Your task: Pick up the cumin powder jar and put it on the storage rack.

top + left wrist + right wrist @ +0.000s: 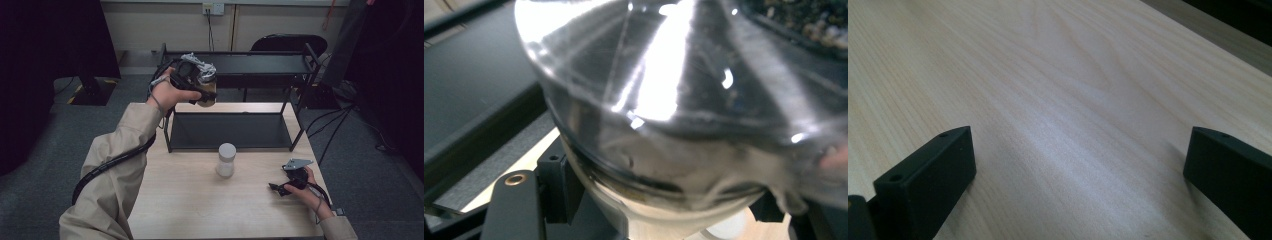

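Left gripper [206, 96] clamped on a clear, round-bodied jar [664, 115] — held up beside the black metal shelf rack [235, 64]. Right gripper [278, 189] rests on the pale wooden tabletop [1058, 90], jaws wide apart, holding nothing — a white cylindrical jar [226, 159] stands well apart.

left gripper [202, 95] up in front of the rack's [235, 131] top shelf [250, 63], a clear container [206, 100] between its jaws. jar [226, 160] on the table [200, 205] before the rack, right gripper [280, 188] low to its right.
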Tool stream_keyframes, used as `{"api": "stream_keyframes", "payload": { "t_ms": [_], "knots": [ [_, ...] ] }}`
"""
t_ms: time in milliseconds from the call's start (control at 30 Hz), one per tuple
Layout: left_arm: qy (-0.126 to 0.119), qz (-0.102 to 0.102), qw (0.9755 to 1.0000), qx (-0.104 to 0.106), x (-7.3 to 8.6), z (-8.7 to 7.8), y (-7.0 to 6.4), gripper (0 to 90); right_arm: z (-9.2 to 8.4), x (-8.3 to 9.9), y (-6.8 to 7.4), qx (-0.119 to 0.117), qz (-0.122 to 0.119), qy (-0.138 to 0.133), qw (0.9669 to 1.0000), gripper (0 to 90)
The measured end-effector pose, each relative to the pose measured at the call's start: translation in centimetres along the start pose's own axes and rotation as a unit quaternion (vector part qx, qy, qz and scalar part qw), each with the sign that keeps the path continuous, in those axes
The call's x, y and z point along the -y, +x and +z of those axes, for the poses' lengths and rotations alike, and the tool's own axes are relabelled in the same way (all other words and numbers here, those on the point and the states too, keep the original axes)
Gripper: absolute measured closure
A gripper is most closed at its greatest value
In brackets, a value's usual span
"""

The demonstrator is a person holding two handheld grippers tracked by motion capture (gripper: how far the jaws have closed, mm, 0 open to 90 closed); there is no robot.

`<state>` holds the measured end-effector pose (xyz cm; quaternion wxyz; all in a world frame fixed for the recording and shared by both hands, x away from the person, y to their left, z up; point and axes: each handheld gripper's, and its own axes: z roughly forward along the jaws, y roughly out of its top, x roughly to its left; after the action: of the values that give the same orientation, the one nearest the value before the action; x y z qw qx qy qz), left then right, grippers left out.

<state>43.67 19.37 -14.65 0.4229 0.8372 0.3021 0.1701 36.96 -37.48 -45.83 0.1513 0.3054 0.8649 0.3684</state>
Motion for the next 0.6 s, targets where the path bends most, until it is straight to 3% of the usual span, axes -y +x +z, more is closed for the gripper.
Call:
{"api": "stream_keyframes", "payload": {
  "t_ms": [600],
  "knots": [
    [0.001,-0.03,0.9979,-0.058,-5.1,1.9,2.1,30.7,0.0,0.0,0.0,0.0,0.0,0.0,1.0,0.0]
  ]
}}
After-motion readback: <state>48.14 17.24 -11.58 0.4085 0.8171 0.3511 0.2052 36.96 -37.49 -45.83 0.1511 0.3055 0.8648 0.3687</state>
